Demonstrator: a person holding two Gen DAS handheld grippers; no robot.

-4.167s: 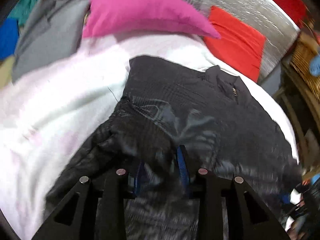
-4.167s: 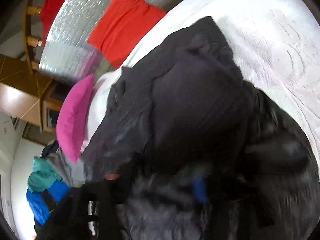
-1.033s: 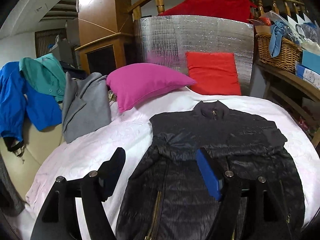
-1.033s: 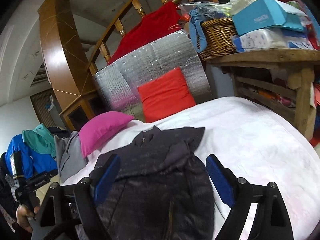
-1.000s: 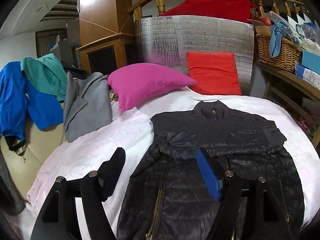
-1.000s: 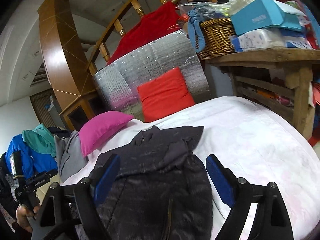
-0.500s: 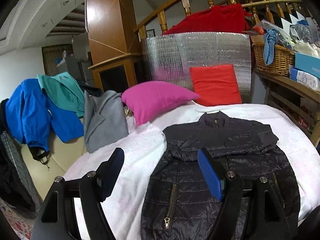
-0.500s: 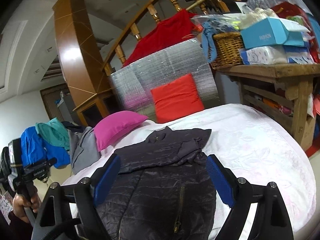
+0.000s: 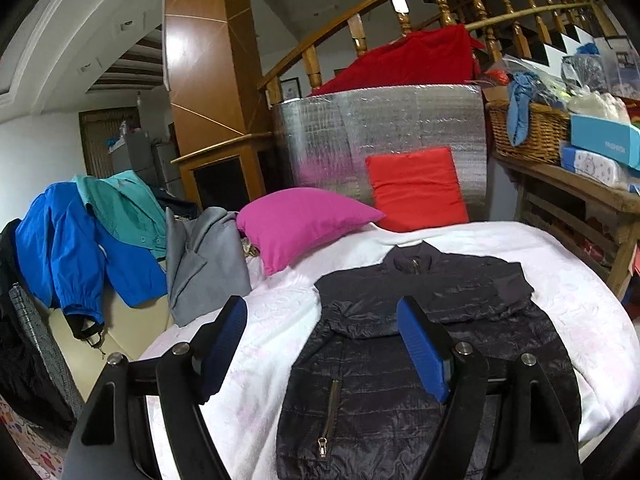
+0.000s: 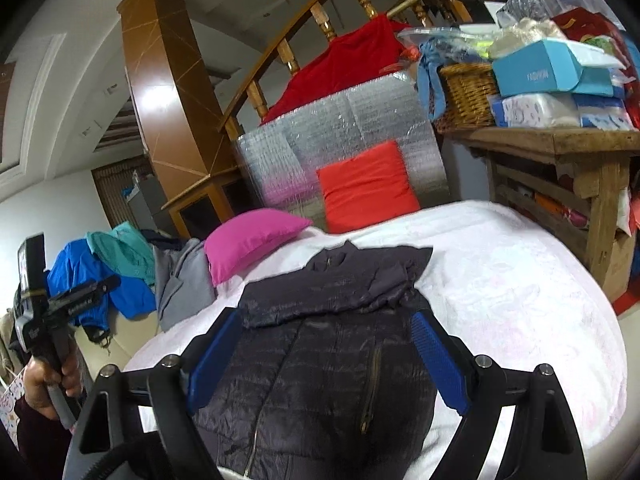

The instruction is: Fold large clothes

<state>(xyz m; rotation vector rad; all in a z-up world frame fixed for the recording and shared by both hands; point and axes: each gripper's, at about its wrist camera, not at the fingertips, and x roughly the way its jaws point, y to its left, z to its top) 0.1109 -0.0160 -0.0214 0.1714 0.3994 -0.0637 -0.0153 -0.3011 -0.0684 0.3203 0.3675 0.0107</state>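
Jacket point(image 10: 332, 364) below right gripper point(image 10: 326, 356)

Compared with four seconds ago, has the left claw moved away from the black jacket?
Yes. The left claw has pulled back and up, open: then it was down in the black jacket, now the pink pillow sits above its fingertips.

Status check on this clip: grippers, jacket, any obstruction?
Left gripper open, empty, held above the bed. Right gripper open, empty. Black jacket flat on white bedspread, sleeves folded across chest. Pink pillow beside collar, not touching.
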